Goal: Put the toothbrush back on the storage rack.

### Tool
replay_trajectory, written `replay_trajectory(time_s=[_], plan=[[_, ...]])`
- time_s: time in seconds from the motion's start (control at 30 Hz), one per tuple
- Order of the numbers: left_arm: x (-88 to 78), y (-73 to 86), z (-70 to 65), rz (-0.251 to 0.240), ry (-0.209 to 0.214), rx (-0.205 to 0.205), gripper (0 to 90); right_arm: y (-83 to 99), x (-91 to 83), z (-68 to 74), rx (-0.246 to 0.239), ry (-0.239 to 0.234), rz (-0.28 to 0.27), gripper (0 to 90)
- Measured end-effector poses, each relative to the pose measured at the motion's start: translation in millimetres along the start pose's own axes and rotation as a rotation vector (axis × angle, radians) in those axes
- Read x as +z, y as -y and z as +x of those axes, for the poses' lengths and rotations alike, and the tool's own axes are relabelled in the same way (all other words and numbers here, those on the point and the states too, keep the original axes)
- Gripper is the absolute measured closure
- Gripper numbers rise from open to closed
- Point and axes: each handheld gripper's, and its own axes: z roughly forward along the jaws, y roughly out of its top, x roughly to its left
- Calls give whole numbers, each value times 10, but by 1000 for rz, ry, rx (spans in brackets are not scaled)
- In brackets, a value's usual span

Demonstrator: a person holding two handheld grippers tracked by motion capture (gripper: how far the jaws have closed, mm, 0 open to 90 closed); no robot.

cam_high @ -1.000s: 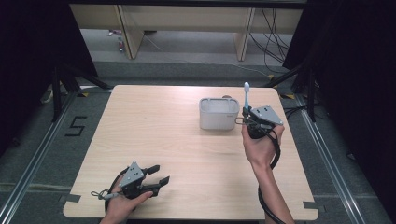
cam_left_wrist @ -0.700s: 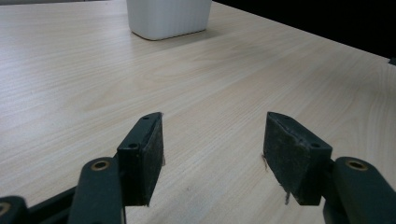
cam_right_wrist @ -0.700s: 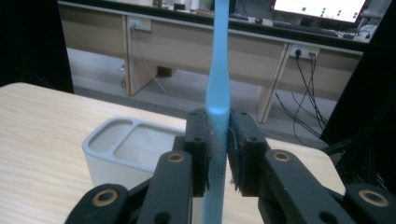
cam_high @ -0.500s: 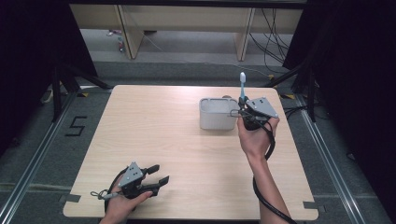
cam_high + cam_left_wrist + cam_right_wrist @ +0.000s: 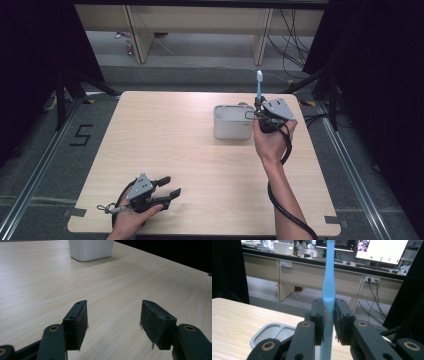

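Lifted and carried over the white holder (image 5: 232,121) since a second ago, my right claw (image 5: 260,111) stays clamped on the blue toothbrush (image 5: 259,86), upright, head above the jaws. My left claw (image 5: 167,187) rests spread apart, well clear. A thin grip risks the handle pivoting or clipping the holder's rim just below.

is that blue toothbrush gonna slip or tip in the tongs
The toothbrush probably stays put: the right tongs clamp its handle squarely. It looks stiff, standing upright unbent. Smooth plastic might pivot if knocked against the white holder.
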Motion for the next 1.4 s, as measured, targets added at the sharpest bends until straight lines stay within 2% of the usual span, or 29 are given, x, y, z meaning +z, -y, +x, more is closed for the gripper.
replay_trajectory(time_s=[0.03,0.1,0.17,0.53,0.57,0.7,0.77,0.83,0.87,1.0,1.07,1.1,1.2,1.23,1.3,1.33,1.37,1.4], plan=[[-1,0,0,0,0,0,383,0,11,9,17,-1,3,789],[0,0,1,-1,0,-2,382,-8,36,-2,3,-4,-3,789],[0,0,1,-1,0,-2,381,-19,65,8,18,-2,-4,789],[0,0,1,0,1,-2,379,3,190,22,5,-18,-26,789],[0,0,1,0,1,-2,379,18,212,31,29,-27,-24,789],[1,0,2,0,2,-1,379,38,252,28,27,-31,-29,789],[2,0,1,1,1,-1,379,67,287,36,44,-34,-25,789],[3,-1,0,2,1,1,379,76,306,22,35,-36,-31,789],[2,-1,0,2,1,1,379,87,310,37,58,-34,-22,789],[2,0,0,1,1,1,379,118,354,9,54,-32,-28,789],[3,-1,-2,2,0,1,379,125,367,-8,59,-30,-27,789],[-7,-6,-6,17,-11,4,379,129,374,-19,75,-24,-26,789],[-5,-6,-5,16,-10,4,379,133,397,-47,65,-30,-35,788],[-5,-6,-4,16,-10,4,379,138,403,-45,86,-35,-31,789],[-5,-6,-3,16,-9,3,379,150,428,-67,86,-46,-37,789],[-4,-6,-2,16,-9,2,379,159,429,-56,108,-39,-29,789],[-3,-5,-2,14,-7,1,379,167,446,-74,92,-41,-36,789],[-3,-5,-2,15,-7,1,379,177,455,-65,110,-44,-30,789]])
